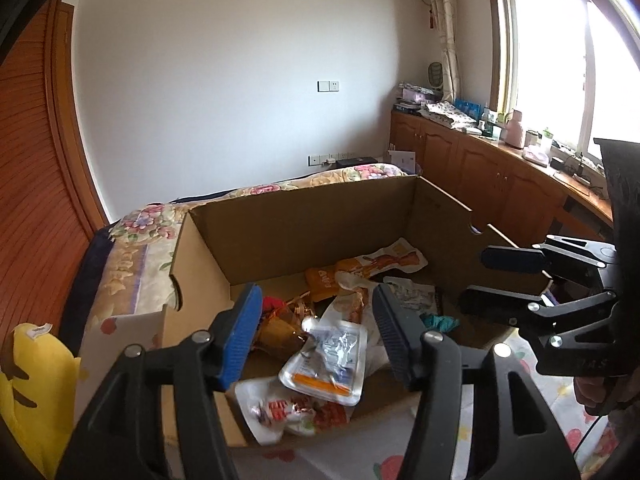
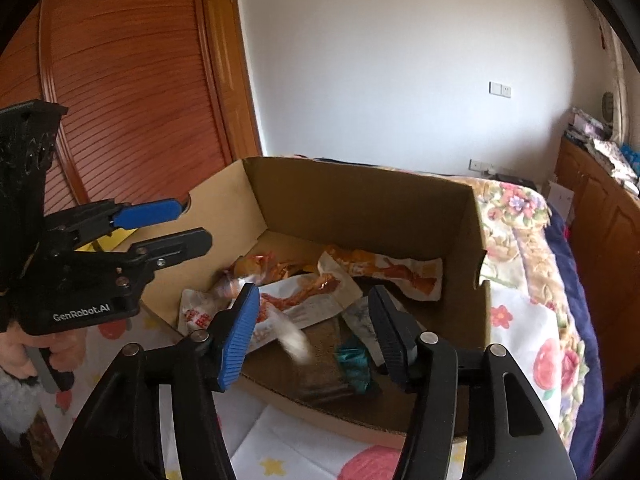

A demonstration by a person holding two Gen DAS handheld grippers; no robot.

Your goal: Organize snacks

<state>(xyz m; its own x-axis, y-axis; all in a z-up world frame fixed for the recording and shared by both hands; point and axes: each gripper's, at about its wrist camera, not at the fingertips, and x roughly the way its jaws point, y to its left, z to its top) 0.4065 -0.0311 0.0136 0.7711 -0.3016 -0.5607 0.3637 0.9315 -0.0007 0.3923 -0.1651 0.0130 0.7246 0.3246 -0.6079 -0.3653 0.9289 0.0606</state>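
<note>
An open cardboard box (image 1: 304, 216) sits on the bed with several snack packets lying in it. My left gripper (image 1: 316, 296) hangs open over the box's near left part. Below it lie a clear packet with an orange stripe (image 1: 328, 360) and a red and white packet (image 1: 288, 412). My right gripper (image 2: 313, 294) is open above the box's near right part. A blurred white packet (image 2: 294, 340) shows below its jaws, touching neither pad. A teal wrapper (image 2: 354, 362) lies on the box floor beside it. Each gripper shows in the other's view: right gripper (image 1: 472, 280), left gripper (image 2: 196, 222).
The box rests on a floral bedspread (image 2: 516, 216) and a fruit-print sheet (image 2: 372, 460). A yellow plush toy (image 1: 32, 392) lies left of the box. A slatted wooden wardrobe (image 2: 132, 80) stands on the left. Wooden cabinets (image 1: 480, 168) with clutter run under the window.
</note>
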